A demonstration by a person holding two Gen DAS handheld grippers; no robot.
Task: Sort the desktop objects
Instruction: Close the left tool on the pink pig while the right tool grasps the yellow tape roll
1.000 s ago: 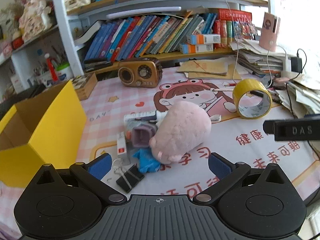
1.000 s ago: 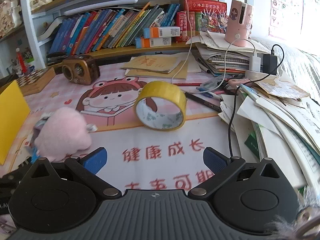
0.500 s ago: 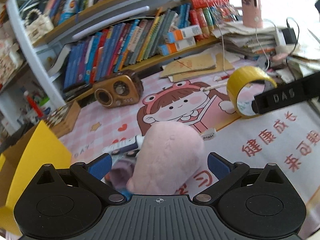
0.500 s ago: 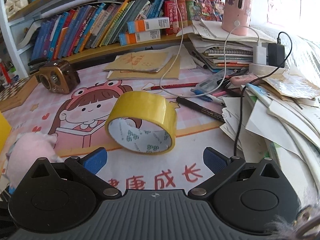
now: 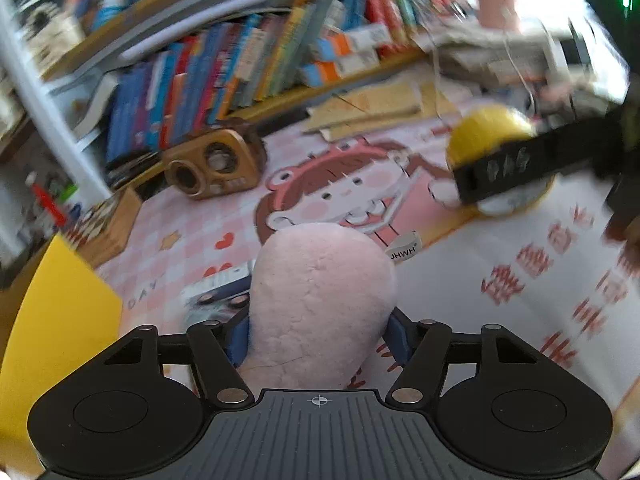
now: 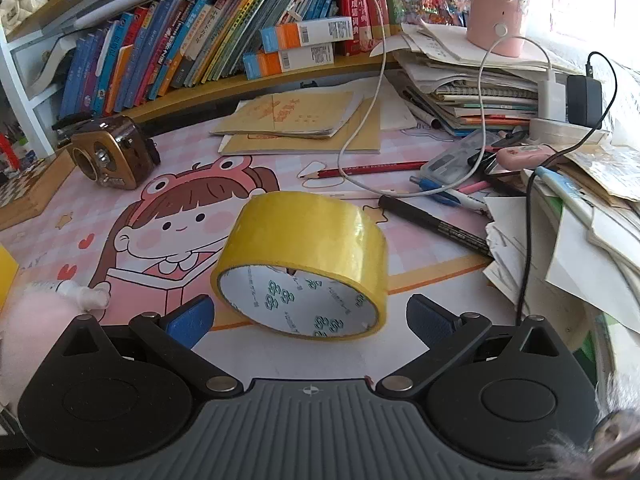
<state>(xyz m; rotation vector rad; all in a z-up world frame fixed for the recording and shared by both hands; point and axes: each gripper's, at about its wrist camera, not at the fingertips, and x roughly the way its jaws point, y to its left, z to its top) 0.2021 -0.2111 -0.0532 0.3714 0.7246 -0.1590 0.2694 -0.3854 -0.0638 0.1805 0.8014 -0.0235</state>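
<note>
A pink plush toy (image 5: 320,296) fills the gap between my left gripper's (image 5: 318,338) blue pads, which press its sides; the gripper is shut on it. Its edge also shows at the far left of the right wrist view (image 6: 24,308). A yellow tape roll (image 6: 304,268) lies on its side on the cartoon desk mat (image 6: 168,216), just ahead of my right gripper (image 6: 310,314), which is open and empty with its pads either side of the roll's near rim. The tape roll (image 5: 494,136) and the right gripper's finger show at the right of the left wrist view.
A yellow cardboard box (image 5: 48,320) stands at the left. A brown retro radio (image 6: 112,152) sits at the back by a shelf of books (image 6: 208,48). Pens (image 6: 436,224), cables and stacked papers (image 6: 480,92) crowd the right side. Small items (image 5: 216,292) lie beside the plush.
My left gripper has moved in and closed on the pink plush toy. My right gripper has moved forward until the tape roll lies just ahead of its open fingers.
</note>
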